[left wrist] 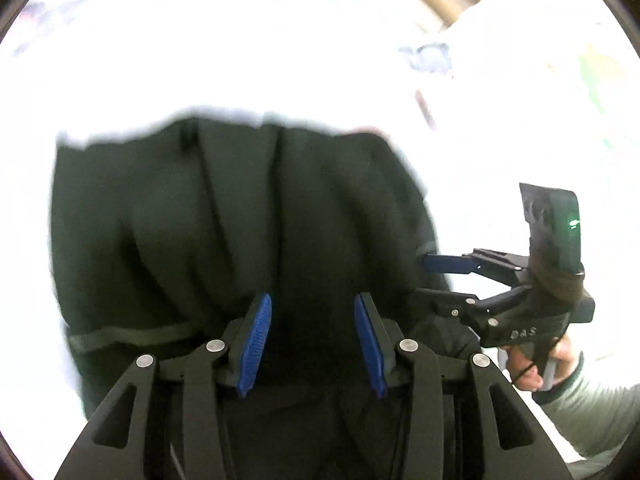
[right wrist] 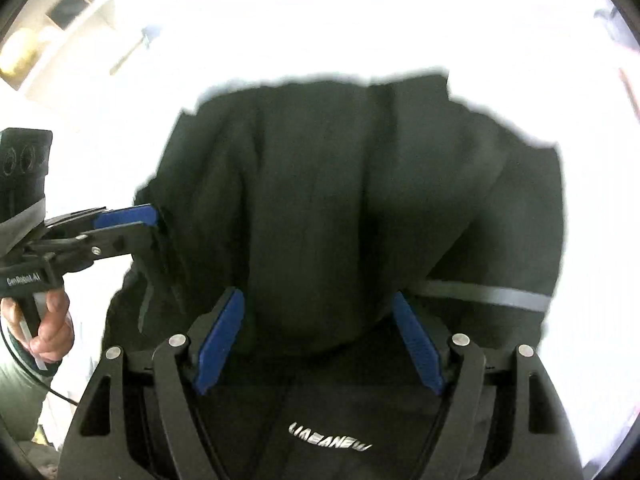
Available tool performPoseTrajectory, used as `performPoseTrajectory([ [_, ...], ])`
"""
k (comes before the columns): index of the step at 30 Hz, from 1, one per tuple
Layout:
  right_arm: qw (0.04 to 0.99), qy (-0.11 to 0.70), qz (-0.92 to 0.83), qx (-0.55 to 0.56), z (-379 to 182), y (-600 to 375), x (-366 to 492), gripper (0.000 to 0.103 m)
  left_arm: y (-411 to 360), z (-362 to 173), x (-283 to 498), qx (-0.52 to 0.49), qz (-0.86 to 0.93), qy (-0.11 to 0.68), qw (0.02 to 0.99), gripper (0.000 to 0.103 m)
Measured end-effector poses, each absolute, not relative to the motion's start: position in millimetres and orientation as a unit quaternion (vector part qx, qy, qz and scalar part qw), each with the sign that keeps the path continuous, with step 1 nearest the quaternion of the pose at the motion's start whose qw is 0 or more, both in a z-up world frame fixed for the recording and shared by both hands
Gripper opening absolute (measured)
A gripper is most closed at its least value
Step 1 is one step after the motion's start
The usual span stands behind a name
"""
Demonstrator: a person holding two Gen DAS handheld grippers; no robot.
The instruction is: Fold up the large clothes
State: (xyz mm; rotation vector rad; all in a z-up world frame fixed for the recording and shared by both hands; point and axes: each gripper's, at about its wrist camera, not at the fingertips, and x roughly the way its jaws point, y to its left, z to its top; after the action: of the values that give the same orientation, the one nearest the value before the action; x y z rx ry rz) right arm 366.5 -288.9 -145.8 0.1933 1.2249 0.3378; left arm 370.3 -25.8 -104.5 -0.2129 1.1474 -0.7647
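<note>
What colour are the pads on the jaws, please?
Blue pads, clearest in the right wrist view.

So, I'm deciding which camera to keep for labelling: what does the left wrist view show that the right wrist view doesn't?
Only the left wrist view: the right gripper from the side, at the garment's edge, with a small green light on its housing.

Only the right wrist view: silver lettering printed on the cloth, pale shelving top left, and the left gripper from the side.

Both: the dark bunched garment with a grey stripe, lying on a bright white surface, fabric between each camera's own blue pads.
</note>
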Motion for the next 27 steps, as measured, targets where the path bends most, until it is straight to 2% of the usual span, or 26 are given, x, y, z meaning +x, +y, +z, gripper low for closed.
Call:
performPoseTrajectory([
  [2, 0.826, 0.537, 0.147, 0.091, -121, -296, 383, 0.08, -29, -81, 384, -0.103, -0.356, 0.499, 0.783, 0.045],
  [5, 0.847, 0.515, 0.116, 0.066, -116, -292, 412, 0.08, -43, -84, 408, -0.102, -0.345, 0.497, 0.79, 0.045],
  [10, 0.828, 0.556, 0.069, 0.014, -185, -286, 439, 0.079, -49, -155, 441, -0.092, -0.279, 0.559, 0.775, 0.043],
  [11, 0.82, 0.567, 0.074, 0.016, -202, -290, 437, 0.077, -44, -171, 444, -0.103, -0.268, 0.573, 0.768, 0.032],
  [14, 0.821, 0.562, 0.085, 0.051, -216, -303, 423, 0.077, -18, -195, 448, -0.181, -0.259, 0.587, 0.745, 0.013],
  [18, 0.815, 0.571, 0.075, 0.066, -201, -308, 414, 0.078, -9, -185, 443, -0.195, -0.268, 0.586, 0.739, 0.013],
  [21, 0.828, 0.55, 0.086, 0.065, -166, -303, 400, 0.079, -11, -153, 426, -0.174, -0.288, 0.564, 0.754, 0.019],
  [22, 0.835, 0.538, 0.093, 0.063, -153, -300, 394, 0.08, -11, -140, 417, -0.173, -0.302, 0.553, 0.757, 0.03],
  [23, 0.84, 0.53, 0.099, 0.062, -145, -297, 389, 0.083, -10, -131, 411, -0.173, -0.312, 0.544, 0.759, 0.046],
  [25, 0.846, 0.517, 0.116, 0.06, -134, -295, 374, 0.084, -11, -119, 397, -0.171, -0.328, 0.528, 0.765, 0.062],
  [27, 0.838, 0.528, 0.13, 0.054, -142, -282, 367, 0.084, -18, -123, 386, -0.164, -0.336, 0.536, 0.757, 0.063],
])
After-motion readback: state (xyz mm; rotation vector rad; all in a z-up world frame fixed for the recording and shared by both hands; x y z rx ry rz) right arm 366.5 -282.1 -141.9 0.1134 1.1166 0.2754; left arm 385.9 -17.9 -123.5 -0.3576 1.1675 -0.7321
